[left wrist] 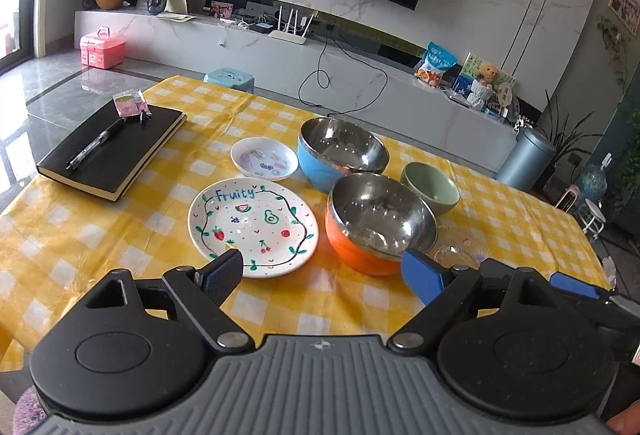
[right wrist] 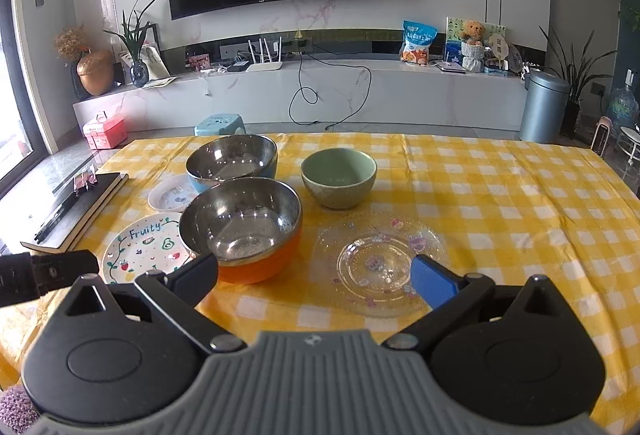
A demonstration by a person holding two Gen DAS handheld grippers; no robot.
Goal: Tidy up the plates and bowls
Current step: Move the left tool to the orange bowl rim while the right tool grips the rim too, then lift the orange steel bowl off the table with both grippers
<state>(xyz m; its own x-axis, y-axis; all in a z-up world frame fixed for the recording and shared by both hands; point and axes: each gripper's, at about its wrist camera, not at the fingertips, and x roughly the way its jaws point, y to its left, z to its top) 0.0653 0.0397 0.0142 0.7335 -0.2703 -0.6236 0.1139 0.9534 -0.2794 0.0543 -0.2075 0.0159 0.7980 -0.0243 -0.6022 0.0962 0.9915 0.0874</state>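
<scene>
- Table (right wrist: 500, 195): all dishes loose, nothing stacked yet.
- Steel bowls, blue (left wrist: 340, 155) and orange (left wrist: 378, 223): stiff, slick; grip at rim.
- Fruity plate (left wrist: 252, 225), glass plate (right wrist: 380, 263): flat, fragile; pinch edge.
- Green bowl (right wrist: 339, 177), small dish (left wrist: 265, 159): ceramic, light.
- Left gripper (left wrist: 324, 271), right gripper (right wrist: 316, 275): both spread wide, empty.

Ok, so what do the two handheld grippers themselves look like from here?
Both match: a ribbed grey body with a small star mark, two round black hubs and black linkage arms. The left gripper and the right gripper each carry blue-padded jaws. No cables or sleeves show.
</scene>
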